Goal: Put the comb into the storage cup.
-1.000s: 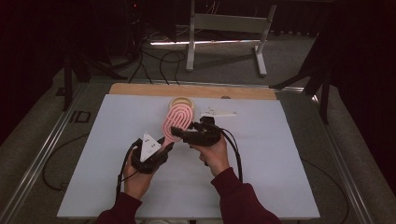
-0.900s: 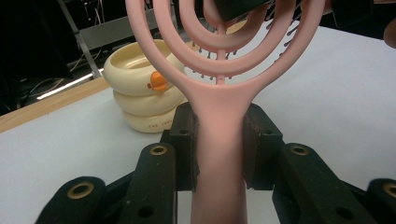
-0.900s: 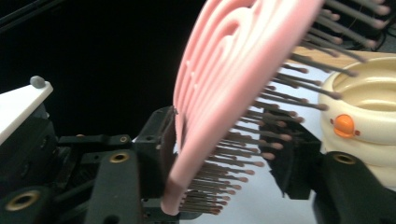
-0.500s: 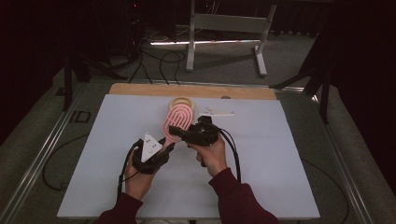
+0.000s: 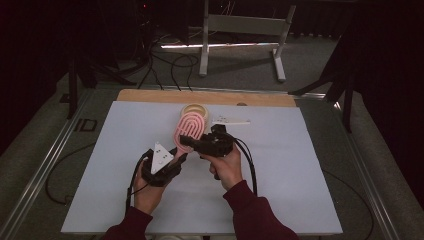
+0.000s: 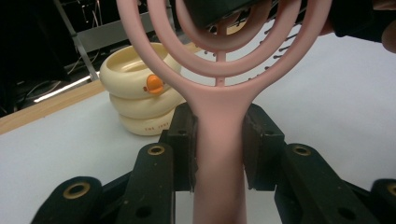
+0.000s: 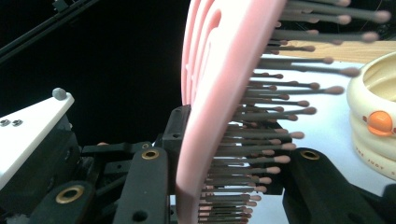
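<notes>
A pink hairbrush point(image 5: 190, 131) with looped slots in its head is held up over the white table cover. My left gripper point(image 5: 178, 157) is shut on its handle point(image 6: 219, 154), with a pad pressing each side. My right gripper point(image 5: 187, 143) comes in from the right and is shut on the lower part of the brush's head point(image 7: 205, 121). One of its jaws is on the smooth back and the other is in among the grey bristles point(image 7: 261, 140). Just behind the brush stands a cream ringed pot with an orange duck bill point(image 5: 194, 109) point(image 6: 135, 88) point(image 7: 373, 126).
A small white strip point(image 5: 231, 121) lies right of the pot. The white cover point(image 5: 300, 165) lies on a table with a wooden board point(image 5: 150, 95) along its far edge. Beyond are a metal stand point(image 5: 240, 25) and floor cables point(image 5: 165, 65).
The right gripper has edged a little left onto the brush's head. The left hand and the brush have stayed where they were.
</notes>
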Available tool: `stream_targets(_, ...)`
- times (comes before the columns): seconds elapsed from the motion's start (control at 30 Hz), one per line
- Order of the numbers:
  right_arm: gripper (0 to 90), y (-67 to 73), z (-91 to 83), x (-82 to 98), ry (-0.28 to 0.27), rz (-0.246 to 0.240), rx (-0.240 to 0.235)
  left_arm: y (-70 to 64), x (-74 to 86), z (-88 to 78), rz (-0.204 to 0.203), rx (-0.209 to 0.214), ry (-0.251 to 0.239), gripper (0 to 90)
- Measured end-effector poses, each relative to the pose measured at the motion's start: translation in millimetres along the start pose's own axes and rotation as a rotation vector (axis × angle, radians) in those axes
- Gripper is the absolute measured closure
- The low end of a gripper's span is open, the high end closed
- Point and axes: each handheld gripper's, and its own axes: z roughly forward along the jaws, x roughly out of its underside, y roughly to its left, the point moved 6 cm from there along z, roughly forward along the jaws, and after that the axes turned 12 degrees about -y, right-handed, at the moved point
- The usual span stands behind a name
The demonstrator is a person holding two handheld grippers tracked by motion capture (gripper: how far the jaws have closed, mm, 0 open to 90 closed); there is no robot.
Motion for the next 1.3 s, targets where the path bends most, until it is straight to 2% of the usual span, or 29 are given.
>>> stream_targets(0.13, 63.9, -0.3, 0.0, 0.4, 0.004, -0.003, 0.004, 0.4, -0.5, -0.2, 0.000, -0.001, -0.005, 62.1)
stream_targets(0.27, 63.9, 0.1, 0.2, 0.0, 0.000, -0.004, 0.004, 1.5, -1.5, -0.6, -0.015, -0.006, -0.015, 51.3)
stream_targets(0.5, 63.9, 0.0, -0.6, -1.4, -0.008, -0.012, 0.007, 6.0, -2.7, -3.3, -0.036, -0.033, -0.031, 24.7)
stream_targets(0.6, 63.9, -0.5, -1.3, -2.6, -0.013, -0.014, 0.010, 7.2, -4.4, -4.7, -0.064, -0.020, -0.042, 15.1)
stream_targets(0.67, 63.9, -0.7, -1.8, -3.4, -0.021, -0.014, 0.011, 8.5, -5.3, -5.7, -0.075, -0.011, -0.047, 12.4)
stream_targets(0.8, 63.9, -0.8, -3.0, -4.7, -0.023, -0.011, 0.011, 11.7, -4.7, -8.2, -0.068, -0.006, -0.033, 3.2)
stream_targets(0.9, 63.9, -1.9, -4.0, -5.8, -0.025, -0.013, 0.013, 15.3, -4.6, -10.7, -0.080, -0.007, -0.042, 0.5)
stream_targets(1.3, 63.9, -6.0, -7.8, -11.6, -0.039, -0.012, 0.020, 31.7, -4.4, -20.2, -0.100, -0.037, -0.056, 0.3)
